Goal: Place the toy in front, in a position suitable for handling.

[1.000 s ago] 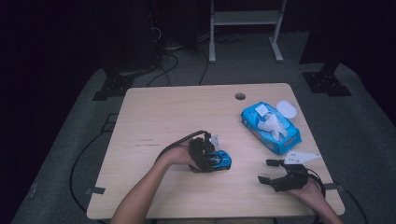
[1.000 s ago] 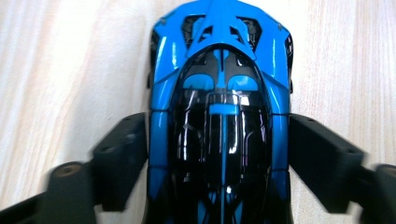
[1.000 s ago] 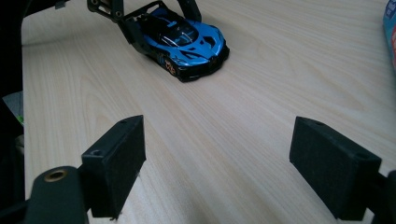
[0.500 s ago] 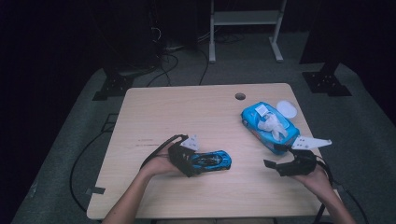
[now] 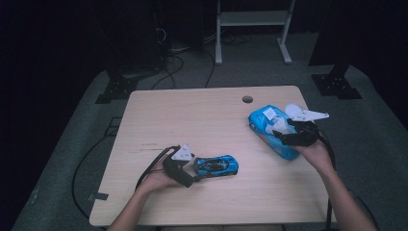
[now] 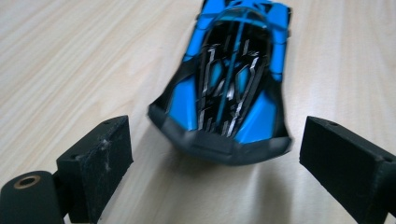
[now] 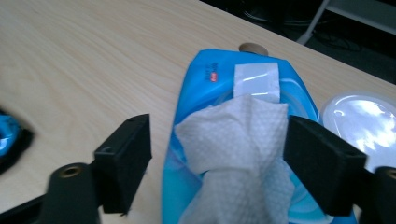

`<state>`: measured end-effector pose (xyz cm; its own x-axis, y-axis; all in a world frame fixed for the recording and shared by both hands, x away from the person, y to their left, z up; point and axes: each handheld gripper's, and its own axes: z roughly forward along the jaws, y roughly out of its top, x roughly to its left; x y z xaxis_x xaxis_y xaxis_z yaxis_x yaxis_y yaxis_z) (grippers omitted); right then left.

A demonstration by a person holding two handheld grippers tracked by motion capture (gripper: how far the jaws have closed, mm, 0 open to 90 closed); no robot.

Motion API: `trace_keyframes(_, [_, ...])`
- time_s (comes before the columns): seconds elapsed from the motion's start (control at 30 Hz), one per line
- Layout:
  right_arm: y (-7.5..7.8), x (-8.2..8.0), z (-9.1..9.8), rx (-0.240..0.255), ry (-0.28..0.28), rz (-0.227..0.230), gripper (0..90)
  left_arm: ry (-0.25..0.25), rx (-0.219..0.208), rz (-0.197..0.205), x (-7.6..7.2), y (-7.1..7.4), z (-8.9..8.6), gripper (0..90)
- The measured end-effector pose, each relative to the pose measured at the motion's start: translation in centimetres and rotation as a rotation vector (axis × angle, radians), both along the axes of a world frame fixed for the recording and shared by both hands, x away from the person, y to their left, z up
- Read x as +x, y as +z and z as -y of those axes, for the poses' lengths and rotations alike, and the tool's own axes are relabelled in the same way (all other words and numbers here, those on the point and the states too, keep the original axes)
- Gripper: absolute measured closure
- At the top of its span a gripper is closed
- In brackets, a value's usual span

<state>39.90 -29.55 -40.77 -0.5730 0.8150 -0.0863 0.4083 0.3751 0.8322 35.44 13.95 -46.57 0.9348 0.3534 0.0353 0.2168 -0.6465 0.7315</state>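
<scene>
A blue and black toy car [image 5: 217, 165] [image 6: 229, 79] lies on the wooden table [image 5: 192, 115]. My left gripper [image 5: 193, 169] [image 6: 219, 140] sits at the car's left end; its jaws have just been opening and stand open on either side of that end without touching it. A blue wipes pack [image 5: 264, 124] [image 7: 210, 79] lies at the right, with a white wipe [image 7: 233, 135] sticking out of it. My right gripper [image 5: 285, 137] [image 7: 218, 154] hangs over the pack. Its jaws have just been closing, with the wipe between them, and a gap still shows at the left pad.
A round white lid [image 5: 291, 109] [image 7: 359, 112] lies just beyond the pack. A cable hole [image 5: 247, 99] sits near the table's far edge. Dark floor, cables and a white stand leg [image 5: 284, 33] lie beyond the table.
My left gripper has drawn back to the left off the car, which now lies free on the table. My right gripper has risen from the front right edge to the wipes pack.
</scene>
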Motion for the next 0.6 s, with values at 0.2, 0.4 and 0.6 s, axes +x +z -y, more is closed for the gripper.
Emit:
trace_keyframes(0.2, [-1.6,1.3,0.1,-0.028,-0.056,-0.047,53.1,0.044,-0.066,0.012,-0.4,-0.3,-0.5,8.7])
trace_keyframes(0.4, [-1.0,1.6,0.1,-0.015,-0.068,-0.085,79.3,0.050,-0.051,0.030,-0.8,-0.5,-0.8,8.7])
trace_keyframes(0.6, [2.1,0.8,0.3,0.038,-0.036,-0.024,82.2,0.086,-0.133,0.043,-0.8,-0.4,-0.8,8.7])
